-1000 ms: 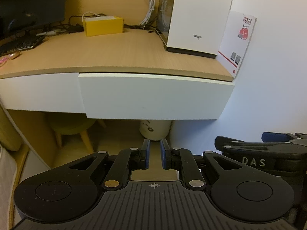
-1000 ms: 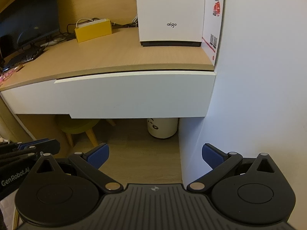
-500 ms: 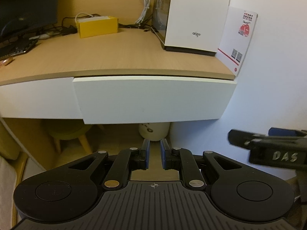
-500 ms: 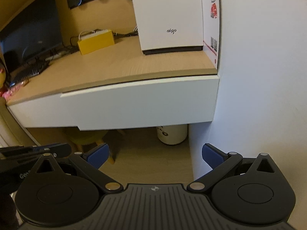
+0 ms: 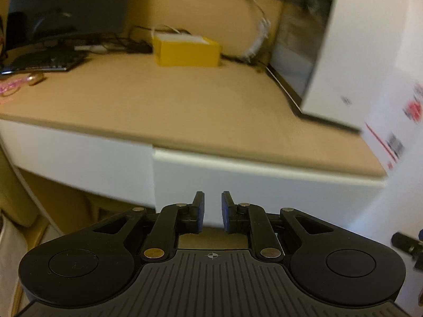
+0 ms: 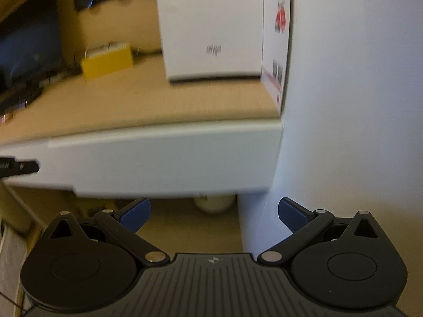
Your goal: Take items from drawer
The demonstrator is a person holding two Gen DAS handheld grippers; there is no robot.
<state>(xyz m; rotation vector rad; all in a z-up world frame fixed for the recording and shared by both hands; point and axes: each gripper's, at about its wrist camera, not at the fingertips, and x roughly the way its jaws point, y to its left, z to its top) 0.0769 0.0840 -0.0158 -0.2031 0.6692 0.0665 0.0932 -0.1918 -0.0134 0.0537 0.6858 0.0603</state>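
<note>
White drawer front [image 5: 264, 192] under the wooden desktop [image 5: 171, 105], shut flush, at the desk's right end against the white wall [image 6: 357, 105]. Left gripper [image 5: 212, 208] close before that front, blue pads nearly together with a narrow gap, gripping nothing. Right gripper [image 6: 214, 211] lower, below the drawer's bottom edge, fingers spread wide and empty. On the desktop: yellow box [image 5: 186, 52], white computer case [image 6: 211, 26], keyboard [image 5: 45, 59], dark monitor [image 5: 68, 2]. Both views blurred.
</note>
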